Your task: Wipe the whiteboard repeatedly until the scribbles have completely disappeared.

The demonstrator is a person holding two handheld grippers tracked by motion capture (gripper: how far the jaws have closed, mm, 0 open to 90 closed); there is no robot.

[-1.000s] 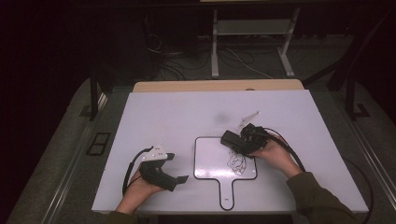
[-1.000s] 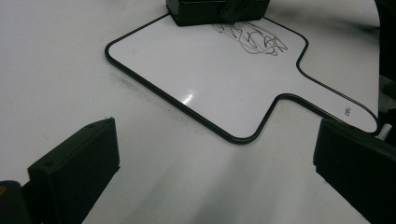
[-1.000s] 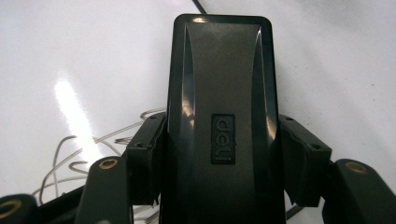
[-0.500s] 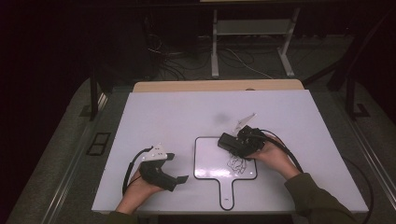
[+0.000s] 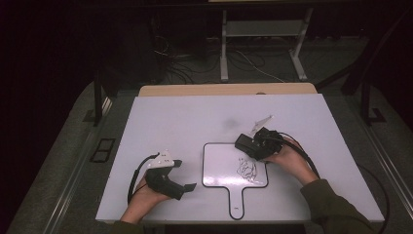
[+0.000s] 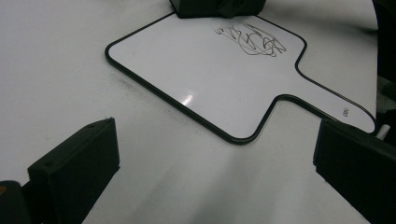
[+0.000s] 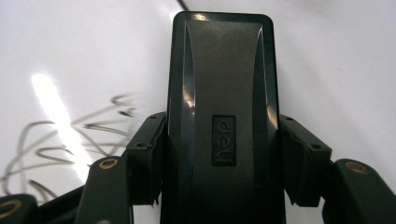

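**Eraser clamped over the scribbled board**

On my left, the left gripper rests on the matte white table, its blocky black jaws standing wide apart with nothing between them. Just right of it lies the small whiteboard: a glossy white paddle with rounded corners, a thin black rim and a short handle pointing back toward me. A tangle of thin dark scribbles sits near its far right corner (loops and zigzags, nothing legible).

Further right, my right gripper is closed on the eraser, a smooth dark plastic block, oblong with rounded ends and two raised ridges along its top. Its long axis runs straight out from the jaws, pointing left and slightly away across the table, and it sits over the board's far right edge, just beside the scribbles.
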